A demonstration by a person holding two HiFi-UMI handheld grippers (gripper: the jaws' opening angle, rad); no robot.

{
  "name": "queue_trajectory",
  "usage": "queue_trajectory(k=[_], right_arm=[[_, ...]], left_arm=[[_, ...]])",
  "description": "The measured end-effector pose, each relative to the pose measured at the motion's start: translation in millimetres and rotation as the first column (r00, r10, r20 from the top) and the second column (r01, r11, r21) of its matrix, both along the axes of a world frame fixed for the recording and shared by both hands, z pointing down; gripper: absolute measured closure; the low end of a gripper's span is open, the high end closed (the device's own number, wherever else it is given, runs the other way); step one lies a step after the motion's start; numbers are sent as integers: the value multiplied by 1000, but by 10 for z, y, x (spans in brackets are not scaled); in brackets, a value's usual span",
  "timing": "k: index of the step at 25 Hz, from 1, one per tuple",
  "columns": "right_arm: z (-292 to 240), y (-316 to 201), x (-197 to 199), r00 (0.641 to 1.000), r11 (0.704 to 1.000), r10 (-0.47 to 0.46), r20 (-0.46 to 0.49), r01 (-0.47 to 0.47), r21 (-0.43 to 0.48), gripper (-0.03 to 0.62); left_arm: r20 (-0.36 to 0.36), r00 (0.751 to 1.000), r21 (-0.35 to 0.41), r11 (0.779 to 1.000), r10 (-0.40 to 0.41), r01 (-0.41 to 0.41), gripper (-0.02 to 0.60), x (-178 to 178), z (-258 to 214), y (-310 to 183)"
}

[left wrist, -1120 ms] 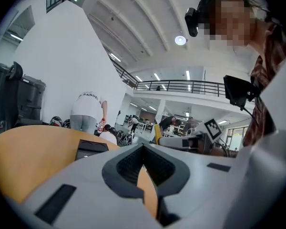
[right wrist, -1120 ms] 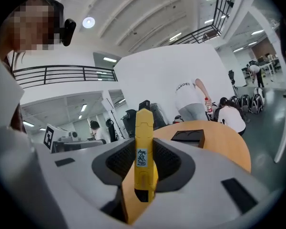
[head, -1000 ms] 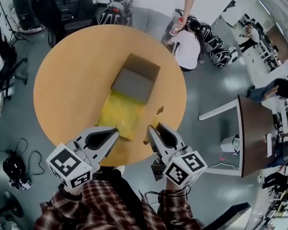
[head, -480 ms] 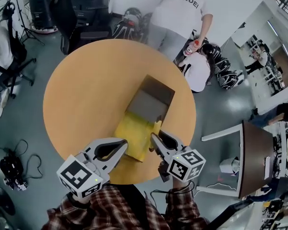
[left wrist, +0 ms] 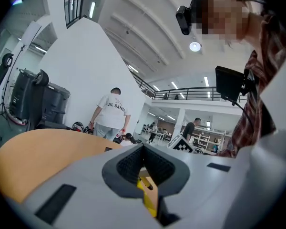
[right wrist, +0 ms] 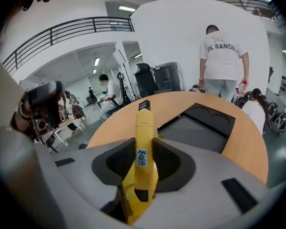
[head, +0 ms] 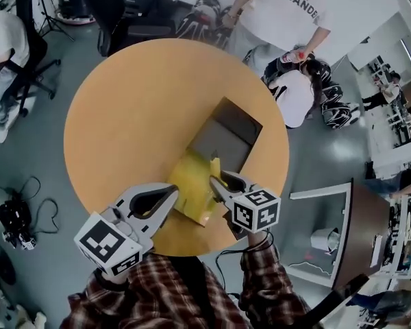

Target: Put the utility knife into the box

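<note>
An open box [head: 225, 137] with a grey inside lies on the round wooden table [head: 123, 115], its yellow lid [head: 192, 184] folded out toward me. My right gripper [head: 217, 180] is shut on the yellow utility knife [head: 214, 164]. The knife stands upright over the lid, just short of the box's near rim. In the right gripper view the knife [right wrist: 143, 147] sticks up between the pads, with the box [right wrist: 195, 128] ahead on the right. My left gripper [head: 174, 193] is shut at the lid's left edge. Yellow card [left wrist: 148, 194] shows between its pads.
A person in a white shirt [head: 288, 12] stands at the table's far side, and another [head: 294, 94] crouches beside them. A seated person [head: 3, 40] is far left. A brown side table [head: 359, 225] is at the right, with cables and gear [head: 14, 225] on the floor at left.
My right gripper has carried the knife forward from the table's near edge, over the lid, toward the box. The left gripper has stayed at the lid's edge.
</note>
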State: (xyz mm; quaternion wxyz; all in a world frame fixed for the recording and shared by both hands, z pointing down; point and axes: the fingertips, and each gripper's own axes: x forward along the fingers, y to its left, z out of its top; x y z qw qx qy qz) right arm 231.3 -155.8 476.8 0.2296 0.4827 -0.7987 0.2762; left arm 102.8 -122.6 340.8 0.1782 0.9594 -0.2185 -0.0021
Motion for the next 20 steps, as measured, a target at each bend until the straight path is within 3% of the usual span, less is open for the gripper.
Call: queue_trajectory(k=[4,9,20], right_arm=[[310,-98,111,997,994,-68,-41,64,-89,471],[739,-168,-17,983,975,-143,-116,120,-189,471],[1473,-170,-96,924,903,-298,-242,190,-385,471]], left_arm=[[1,999,-19,999,-41,41,571,113,14,-55],[-7,996,-38,995,-93,92,571,-30,99,-128],[-8,981,-76,979,-193,191,571,-252,234,-179]])
